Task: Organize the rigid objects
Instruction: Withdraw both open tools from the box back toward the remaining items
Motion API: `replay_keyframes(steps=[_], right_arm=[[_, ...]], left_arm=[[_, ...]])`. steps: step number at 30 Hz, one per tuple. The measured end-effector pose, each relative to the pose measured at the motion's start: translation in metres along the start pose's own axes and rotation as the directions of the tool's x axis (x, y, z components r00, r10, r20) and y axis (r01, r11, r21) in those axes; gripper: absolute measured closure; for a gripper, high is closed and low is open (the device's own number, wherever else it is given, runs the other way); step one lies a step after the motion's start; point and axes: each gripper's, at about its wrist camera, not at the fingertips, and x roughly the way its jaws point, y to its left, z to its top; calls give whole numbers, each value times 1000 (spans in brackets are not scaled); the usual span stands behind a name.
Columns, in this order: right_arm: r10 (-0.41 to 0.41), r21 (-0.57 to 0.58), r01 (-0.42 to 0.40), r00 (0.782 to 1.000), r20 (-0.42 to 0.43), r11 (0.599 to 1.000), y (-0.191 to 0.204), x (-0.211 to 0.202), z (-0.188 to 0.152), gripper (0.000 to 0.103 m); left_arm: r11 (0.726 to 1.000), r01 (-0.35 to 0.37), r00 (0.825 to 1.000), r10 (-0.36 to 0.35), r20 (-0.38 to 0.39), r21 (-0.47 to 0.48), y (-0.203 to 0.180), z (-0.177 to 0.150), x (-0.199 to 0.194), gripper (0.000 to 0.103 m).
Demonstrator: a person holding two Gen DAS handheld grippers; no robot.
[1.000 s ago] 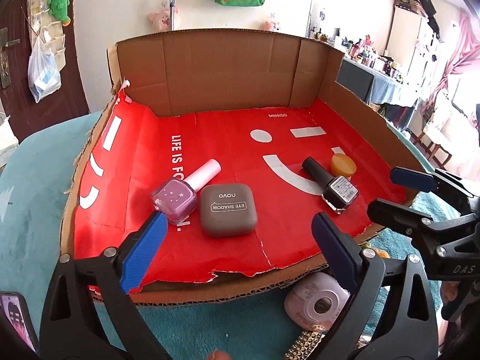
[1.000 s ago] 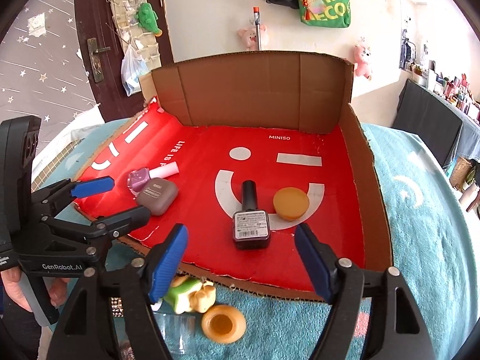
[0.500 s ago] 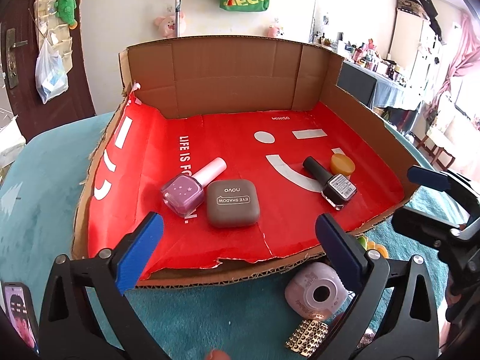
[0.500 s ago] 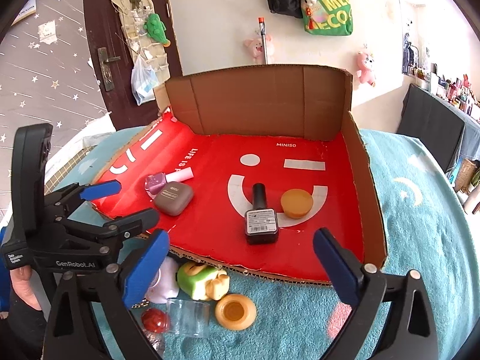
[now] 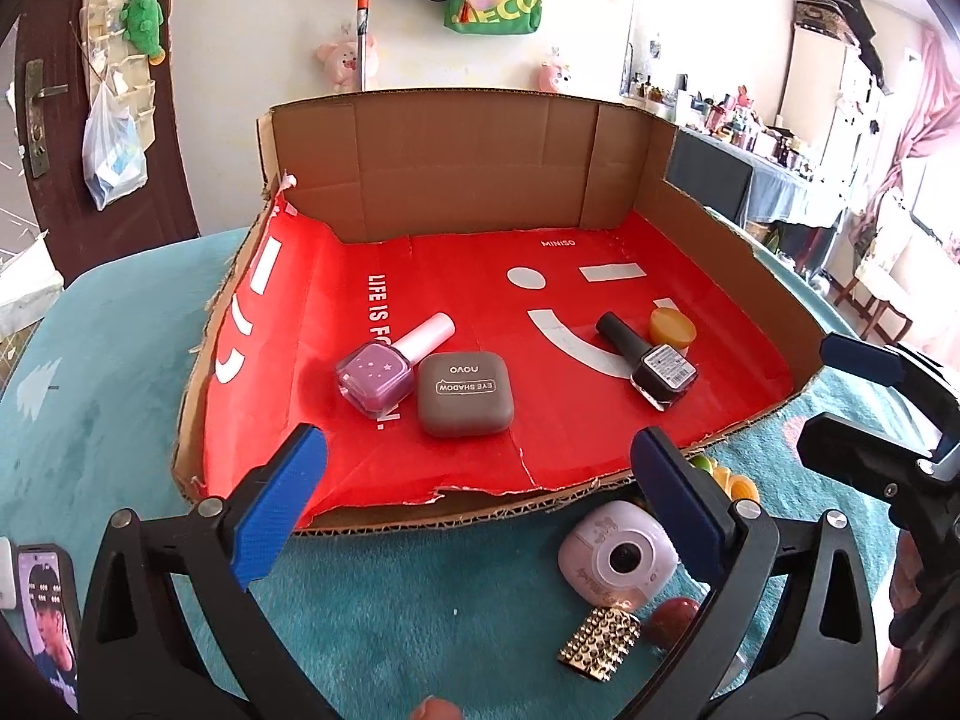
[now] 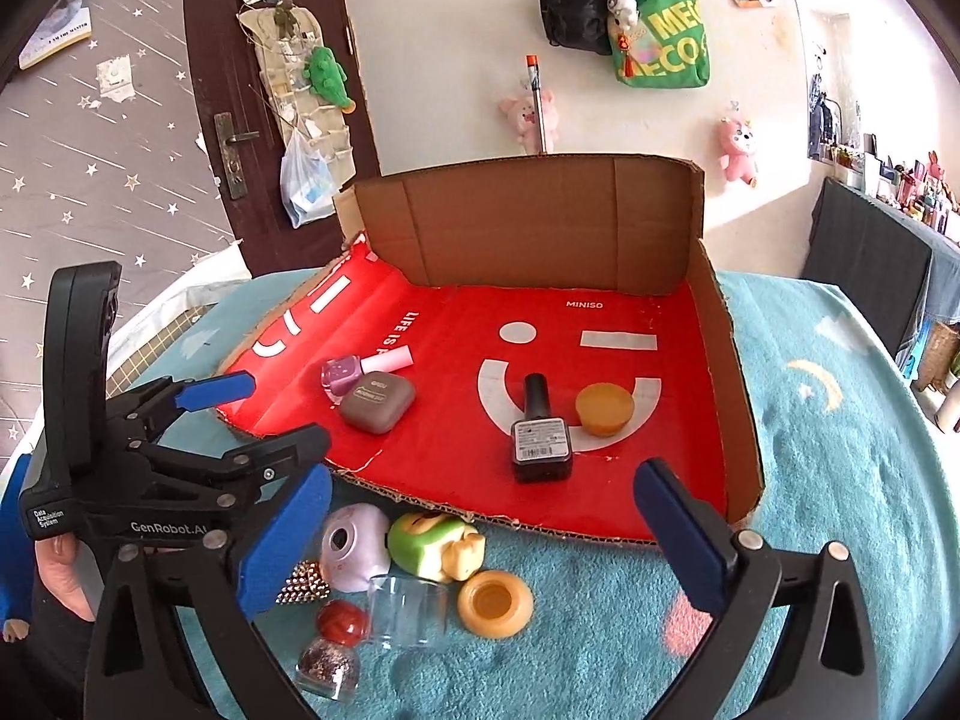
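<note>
Both my grippers are wide open and hold nothing: the left gripper [image 5: 480, 498] and the right gripper [image 6: 486, 528], whose jaws have just been opening, hang before the front edge of the cardboard tray [image 5: 468, 174]. On its red floor the purple nail polish bottle [image 5: 384, 372] touches the brown eye shadow case [image 5: 465, 394]. Well apart to the right, the black nail polish bottle [image 6: 540, 432] lies just beside the orange lid [image 6: 605, 409].

A lived-in home bedroom: plush toys [image 6: 737, 149], hanging bags [image 6: 660, 36], starry bedsheet [image 6: 72, 168].
</note>
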Motion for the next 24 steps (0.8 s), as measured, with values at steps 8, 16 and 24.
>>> replay_keyframes(steps=[8,16,24], right_arm=[[10,14,-10,1000,8,1000,1,-9,-6,0],[6,8,-6,1000,13,1000,7,-16,-16,0],[0,39,-1,1000,30,999,4,-23,-27,0]], left_arm=[[1000,5,1000,-5,0,-19,0,-10,-9,0],[999,-14,997,17,70,-41,-3,-20,-25,0],[986,100,995,-95,42,-133,7,-29,-29,0]])
